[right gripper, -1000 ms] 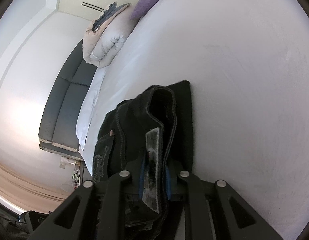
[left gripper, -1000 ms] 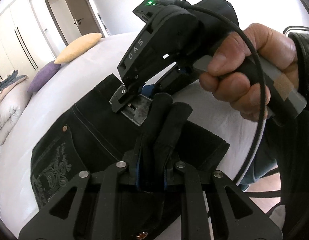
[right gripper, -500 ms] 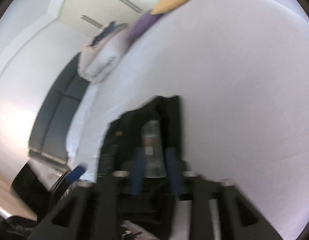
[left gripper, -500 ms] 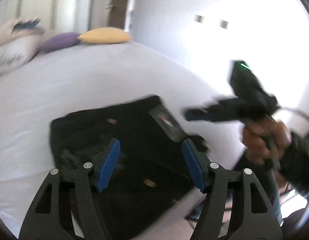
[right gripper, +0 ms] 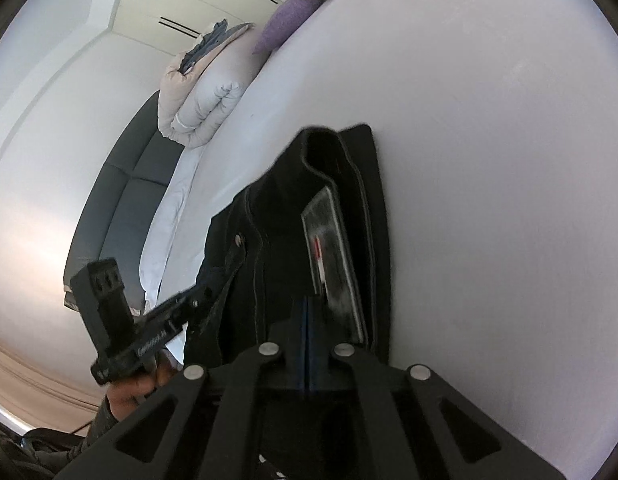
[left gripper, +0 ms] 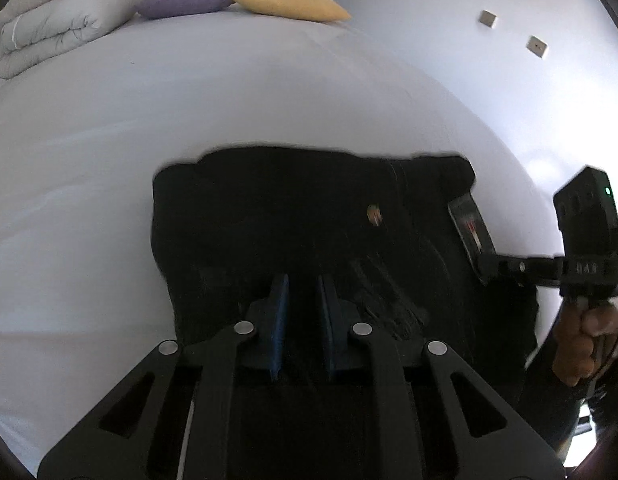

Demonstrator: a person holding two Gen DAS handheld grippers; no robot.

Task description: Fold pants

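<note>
Black pants (left gripper: 269, 220) lie folded in a flat block on the white bed (left gripper: 189, 112), grey label (left gripper: 467, 224) up at their right end. My left gripper (left gripper: 303, 292) sits over their near edge. Its jaws are closing to a narrow gap with dark cloth between the blue pads. In the right wrist view the left gripper (right gripper: 207, 293) pinches the frayed left edge of the pants (right gripper: 281, 216). My right gripper (right gripper: 307, 320) is shut, pads together with no cloth between them, just short of the label (right gripper: 333, 248). Its tips (left gripper: 484, 270) touch the label's near end.
A folded duvet (left gripper: 49, 28), a purple pillow (left gripper: 185, 0) and a yellow pillow (left gripper: 285, 2) lie at the far end of the bed. A dark sofa (right gripper: 121, 200) runs along the bed's far side. A hand (left gripper: 585, 340) holds the right gripper's handle.
The left gripper let go of the raised waistband fold, opened wide, swung across to the pants' other edge and narrowed again. The right gripper released the waistband and shut. The pants now lie flatter.
</note>
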